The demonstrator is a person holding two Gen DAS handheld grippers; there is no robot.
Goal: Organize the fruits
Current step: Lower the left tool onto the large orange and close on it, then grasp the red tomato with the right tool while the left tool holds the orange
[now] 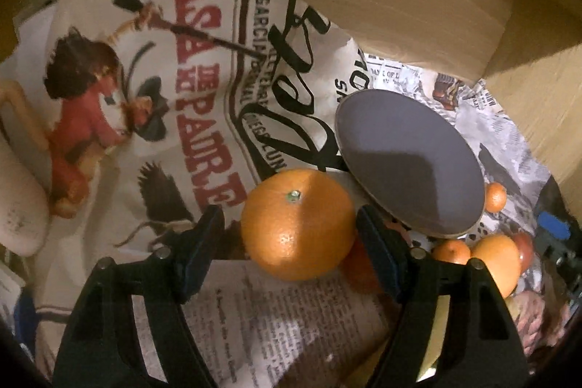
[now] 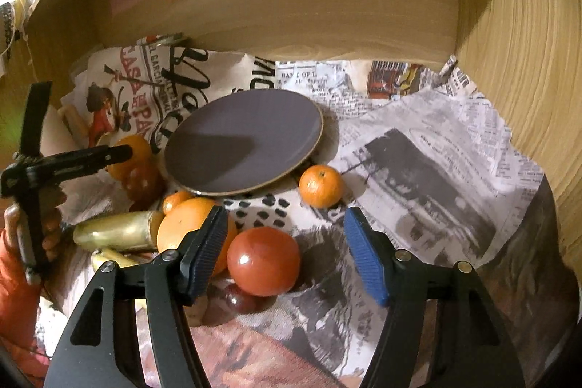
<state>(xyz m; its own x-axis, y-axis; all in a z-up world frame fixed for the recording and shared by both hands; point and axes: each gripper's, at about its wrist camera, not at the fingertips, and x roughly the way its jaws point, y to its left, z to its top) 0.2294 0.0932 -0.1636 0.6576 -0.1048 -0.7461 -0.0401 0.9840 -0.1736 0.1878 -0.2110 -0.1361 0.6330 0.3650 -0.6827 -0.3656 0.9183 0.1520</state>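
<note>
A large orange lies on printed paper between the fingers of my left gripper. The right pad touches it and a narrow gap shows at the left pad, so the jaws stand open around it. In the right wrist view a round red fruit sits between the fingers of my right gripper, close to the left pad and well clear of the blue right pad; these jaws are open too. A dark grey plate lies flat behind both. Beside its rim sits a small mandarin.
Wooden walls close in the back and right; newspaper lines the floor. More fruit is piled at left: an orange, a dark red apple, a yellowish long piece. A hand in an orange sleeve holds the left gripper.
</note>
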